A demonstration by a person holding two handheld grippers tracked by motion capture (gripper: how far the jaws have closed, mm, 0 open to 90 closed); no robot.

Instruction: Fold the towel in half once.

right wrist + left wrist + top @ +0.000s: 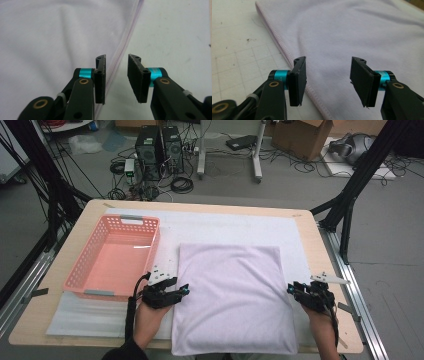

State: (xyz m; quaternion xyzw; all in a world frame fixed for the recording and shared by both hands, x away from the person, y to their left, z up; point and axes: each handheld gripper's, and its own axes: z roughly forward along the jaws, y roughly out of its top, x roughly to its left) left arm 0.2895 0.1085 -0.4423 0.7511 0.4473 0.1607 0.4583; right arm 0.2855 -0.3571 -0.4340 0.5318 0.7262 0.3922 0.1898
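Towel (232, 297), lilac, lying flat mid-tabletop (310, 227): we are bracketing its side hems with left hand-held gripper (328, 82) and right hand-held gripper (116, 77), both open and empty, risking pinching only one layer.

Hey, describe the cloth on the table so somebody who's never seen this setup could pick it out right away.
Start at the wooden table with the white mat on it. The cloth lies flat on the near half of that mat, right of the pink basket. It is the pale lilac, roughly square piece with stitched hems, soft fabric unlike the perforated plastic basket.
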